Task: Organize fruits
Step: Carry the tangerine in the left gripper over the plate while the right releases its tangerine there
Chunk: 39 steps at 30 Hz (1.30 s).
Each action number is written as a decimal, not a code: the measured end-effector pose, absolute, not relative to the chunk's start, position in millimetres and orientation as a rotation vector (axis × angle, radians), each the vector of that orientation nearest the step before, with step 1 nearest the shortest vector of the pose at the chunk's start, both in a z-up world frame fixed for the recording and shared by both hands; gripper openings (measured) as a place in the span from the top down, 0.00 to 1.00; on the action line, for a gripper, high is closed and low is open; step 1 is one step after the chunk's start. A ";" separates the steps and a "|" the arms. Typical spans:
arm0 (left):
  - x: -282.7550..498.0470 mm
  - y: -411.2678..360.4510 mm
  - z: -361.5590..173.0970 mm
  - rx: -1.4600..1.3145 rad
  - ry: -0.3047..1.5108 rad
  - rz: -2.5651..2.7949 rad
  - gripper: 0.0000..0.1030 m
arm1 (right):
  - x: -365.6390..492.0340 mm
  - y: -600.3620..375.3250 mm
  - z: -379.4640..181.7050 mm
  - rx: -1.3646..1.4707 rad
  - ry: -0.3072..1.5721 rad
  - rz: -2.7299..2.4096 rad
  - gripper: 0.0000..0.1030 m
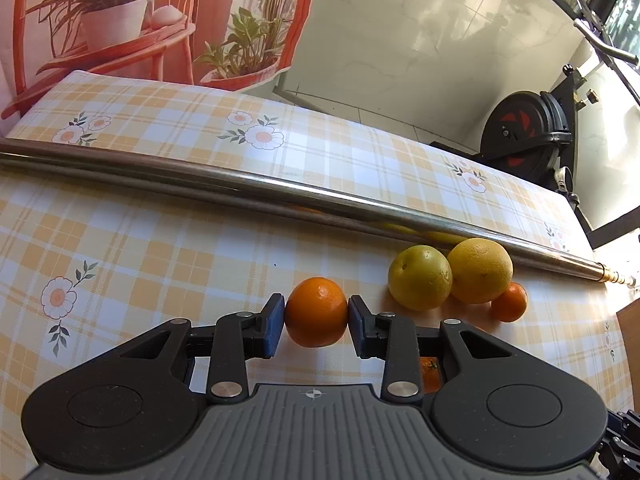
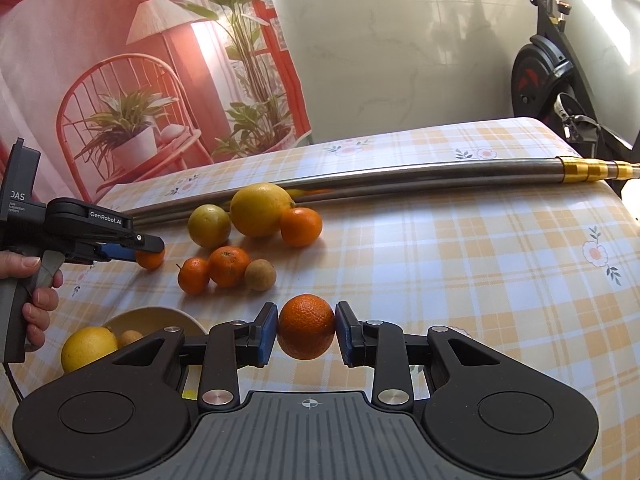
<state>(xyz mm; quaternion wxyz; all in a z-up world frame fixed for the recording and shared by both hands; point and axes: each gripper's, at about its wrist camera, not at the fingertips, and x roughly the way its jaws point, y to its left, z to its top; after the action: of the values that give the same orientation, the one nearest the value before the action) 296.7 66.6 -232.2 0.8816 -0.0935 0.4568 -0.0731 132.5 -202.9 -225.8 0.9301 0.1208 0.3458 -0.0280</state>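
My left gripper (image 1: 316,312) is shut on a smooth orange (image 1: 316,312), held just above the checked tablecloth; it also shows in the right wrist view (image 2: 151,256). My right gripper (image 2: 306,327) is shut on a rough-skinned orange (image 2: 306,327), lifted over the cloth. Two yellow-green citrus fruits (image 1: 420,278) (image 1: 479,270) and a small tangerine (image 1: 509,302) lie beside the steel pole. In the right wrist view, two tangerines (image 2: 229,266) and a small brown fruit (image 2: 260,275) sit together. A cream bowl (image 2: 156,318) at lower left holds a yellow citrus (image 2: 89,348) and a small brown fruit (image 2: 130,337).
A long steel pole (image 1: 280,192) with a gold end (image 2: 592,170) lies across the table behind the fruit. An exercise bike (image 2: 548,80) stands past the far right table edge. A printed backdrop (image 2: 140,80) hangs behind the table.
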 end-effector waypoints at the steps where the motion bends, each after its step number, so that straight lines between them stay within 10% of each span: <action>1: 290.8 66.7 -228.0 -0.185 0.941 -0.165 0.65 | 131.6 -202.0 -224.9 0.246 0.707 -0.056 0.72; 39: 110.6 60.2 -222.3 0.010 0.912 -0.374 0.65 | 107.1 -168.3 -207.4 0.216 0.697 0.047 0.72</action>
<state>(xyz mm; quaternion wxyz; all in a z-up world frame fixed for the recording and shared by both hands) 110.6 60.2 -222.3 0.8810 0.0048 0.4376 -0.1796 107.1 -168.3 -207.4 0.9340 0.1055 0.3406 0.0230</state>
